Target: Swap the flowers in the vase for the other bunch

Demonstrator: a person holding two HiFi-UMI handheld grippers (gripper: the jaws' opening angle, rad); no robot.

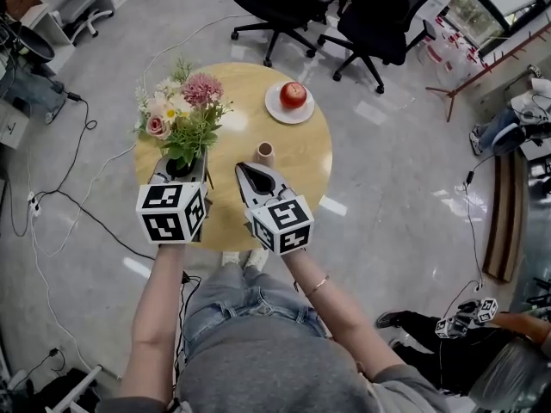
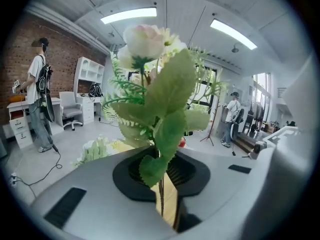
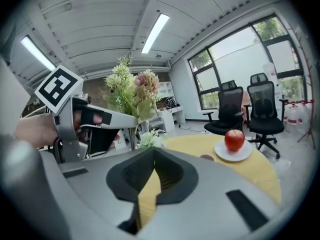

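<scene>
One round yellow table (image 1: 314,166) on a grey polished floor. Cables (image 1: 77,157) trail at left of the head view, and black office chairs (image 1: 379,15) stand at the top. In the left gripper view, a brick wall (image 2: 60,49) and white shelving (image 2: 90,81) are at left, with strip lights (image 2: 130,15) overhead. A white plate (image 1: 274,110) with a red apple (image 1: 294,95) sits upper right on the table. A small pink vase (image 1: 264,153) stands upright near centre, just beyond the right gripper (image 1: 248,172).

Hard to read:
- The left gripper (image 1: 178,169) has its tips under foliage in the head view.
- A pale green-white bunch (image 2: 96,150) lies low on the table, blurred, and the head view does not show it clearly.
- The vase interior is not readable.

The left gripper pinches the stems of the pink-and-white bouquet (image 1: 182,114) over the table's left part, left of the vase and not touching it. The stems run near vertical, blooms up. The right gripper's jaws are pressed together with nothing between them.
</scene>
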